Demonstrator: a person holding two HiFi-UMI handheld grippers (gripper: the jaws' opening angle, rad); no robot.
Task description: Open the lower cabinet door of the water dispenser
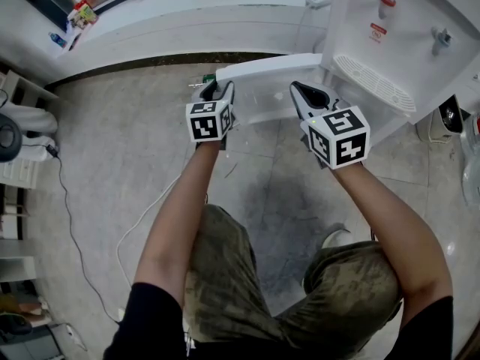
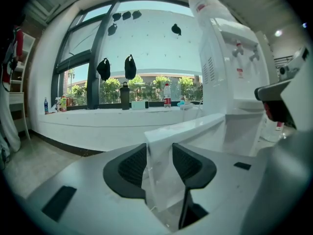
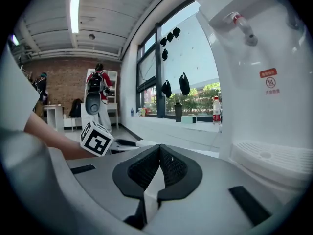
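The white water dispenser [image 1: 397,43] stands at the upper right. Its lower cabinet door [image 1: 270,67] is swung out to the left, away from the body. My left gripper [image 1: 217,88] is shut on the door's free edge. In the left gripper view the white door panel [image 2: 188,131] runs between the pads of that gripper [image 2: 159,168], which press on both of its sides. My right gripper [image 1: 307,92] hovers just right of the left one, in front of the open cabinet. In the right gripper view its jaws [image 3: 157,168] are shut with nothing between them, beside the dispenser [image 3: 264,92].
A long white window ledge [image 1: 187,13] with bottles runs behind the dispenser. A white cable [image 1: 150,223] lies on the tiled floor at the left. A shelf unit [image 1: 22,126] stands at the far left, a small appliance [image 1: 450,118] at the far right. A person with a backpack [image 3: 100,97] stands far off.
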